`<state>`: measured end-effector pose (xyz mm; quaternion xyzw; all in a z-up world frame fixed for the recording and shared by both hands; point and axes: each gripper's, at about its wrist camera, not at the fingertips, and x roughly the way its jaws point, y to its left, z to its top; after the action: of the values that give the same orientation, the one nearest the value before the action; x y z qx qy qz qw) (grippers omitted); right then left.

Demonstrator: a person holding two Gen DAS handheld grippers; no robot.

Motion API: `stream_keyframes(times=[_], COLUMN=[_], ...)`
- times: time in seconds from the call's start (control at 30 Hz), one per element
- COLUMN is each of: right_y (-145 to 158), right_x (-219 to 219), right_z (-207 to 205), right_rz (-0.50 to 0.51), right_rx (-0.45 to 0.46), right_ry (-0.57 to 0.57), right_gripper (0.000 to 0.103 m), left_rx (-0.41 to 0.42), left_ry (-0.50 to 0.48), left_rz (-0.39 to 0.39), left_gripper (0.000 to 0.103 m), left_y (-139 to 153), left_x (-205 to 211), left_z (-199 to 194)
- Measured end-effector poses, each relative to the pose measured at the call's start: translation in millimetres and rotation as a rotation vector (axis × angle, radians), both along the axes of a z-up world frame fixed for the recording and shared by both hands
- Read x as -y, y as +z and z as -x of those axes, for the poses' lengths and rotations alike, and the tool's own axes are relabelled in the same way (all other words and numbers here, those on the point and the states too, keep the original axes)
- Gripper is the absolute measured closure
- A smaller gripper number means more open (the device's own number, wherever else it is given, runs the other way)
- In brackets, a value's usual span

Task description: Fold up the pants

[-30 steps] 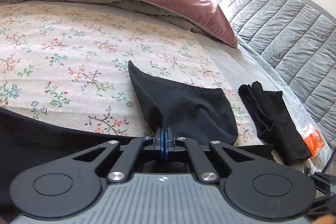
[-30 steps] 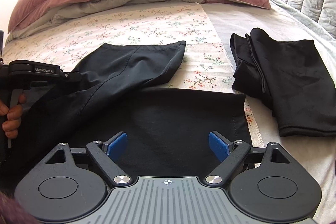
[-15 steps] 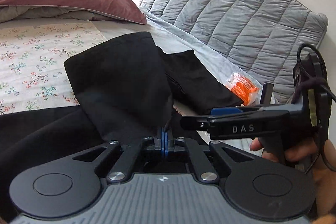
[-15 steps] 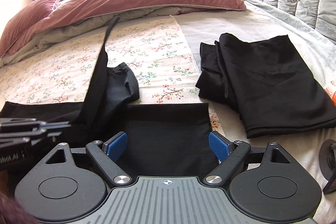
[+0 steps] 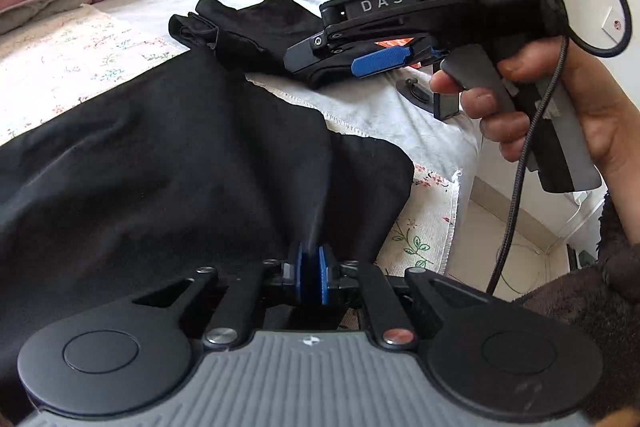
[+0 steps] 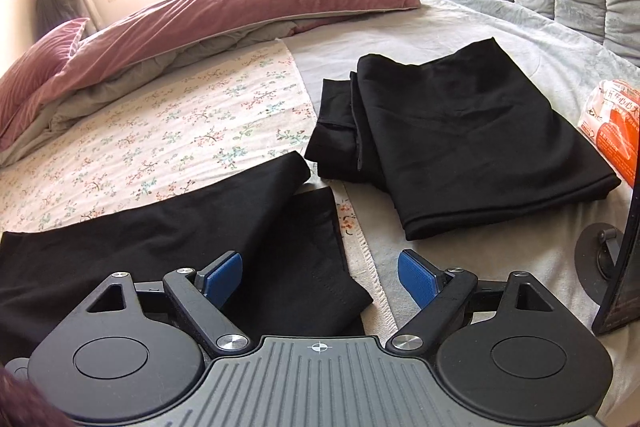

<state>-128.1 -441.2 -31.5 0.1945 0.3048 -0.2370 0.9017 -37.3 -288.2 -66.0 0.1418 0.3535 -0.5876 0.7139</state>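
I note my left gripper (image 5: 311,269) pinching the black pants (image 5: 168,163); right gripper (image 6: 320,273) spread wide, empty, above them.

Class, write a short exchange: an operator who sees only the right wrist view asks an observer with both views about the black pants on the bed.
Operator: The right hand-held gripper is open near the pants. Is the other one holding them?
Observer: Yes. The left hand-held gripper is shut on a pinch of the pants fabric.
Operator: Where is that pinch?
Observer: At the pants edge by the side of the bed, where the floor shows beyond the floral sheet.
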Motion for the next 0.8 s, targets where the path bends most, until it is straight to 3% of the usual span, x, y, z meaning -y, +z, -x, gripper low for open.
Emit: stream_keyframes(times=[0.07,0.17,0.37,0.47,0.53,0.57,0.67,0.7,0.73,0.8], right_y=[-2.0,-5.1,-9.7,-19.0,-29.2,-35.9,-46.9,-47.4,-47.2,-41.6], right_x=[6.1,13.9,17.5,24.1,33.8,39.1,44.6,44.5,44.3,41.8], right_z=[4.4,10.0,15.4,14.1,11.1,9.4,7.3,7.3,7.8,11.9], right_rz=[-0.012,-0.035,-0.063,-0.124,-0.185,-0.216,-0.233,-0.232,-0.234,-0.215], right_rx=[0.005,0.009,0.021,0.035,0.025,0.017,0.02,0.028,0.033,0.049], right_ry=[-0.019,-0.047,-0.035,-0.023,-0.04,-0.052,-0.062,-0.053,-0.054,-0.051], right_gripper=[0.016,0.016,0.017,0.026,0.044,0.048,0.069,0.083,0.092,0.1], left_rx=[0.046,0.091,0.074,0.097,0.112,0.124,0.143,0.146,0.15,0.167], left_ry=[0.005,0.024,0.05,0.05,0.054,0.061,0.079,0.089,0.097,0.111], left_rz=[0.017,0.019,0.043,0.028,0.017,0.011,-0.006,-0.01,-0.013,-0.017], left_gripper=[0.069,0.061,0.059,0.06,0.06,0.06,0.061,0.062,0.069,0.084], left_y=[4.8,8.6,10.8,7.1,3.3,1.3,-4.2,-5.9,-7.4,-8.1], left_x=[-3.5,1.0,29.8,37.1,39.3,39.1,41.4,41.9,42.2,42.5], left_z=[4.7,5.1,5.3,12.0,14.6,16.1,16.8,16.4,16.1,16.0])
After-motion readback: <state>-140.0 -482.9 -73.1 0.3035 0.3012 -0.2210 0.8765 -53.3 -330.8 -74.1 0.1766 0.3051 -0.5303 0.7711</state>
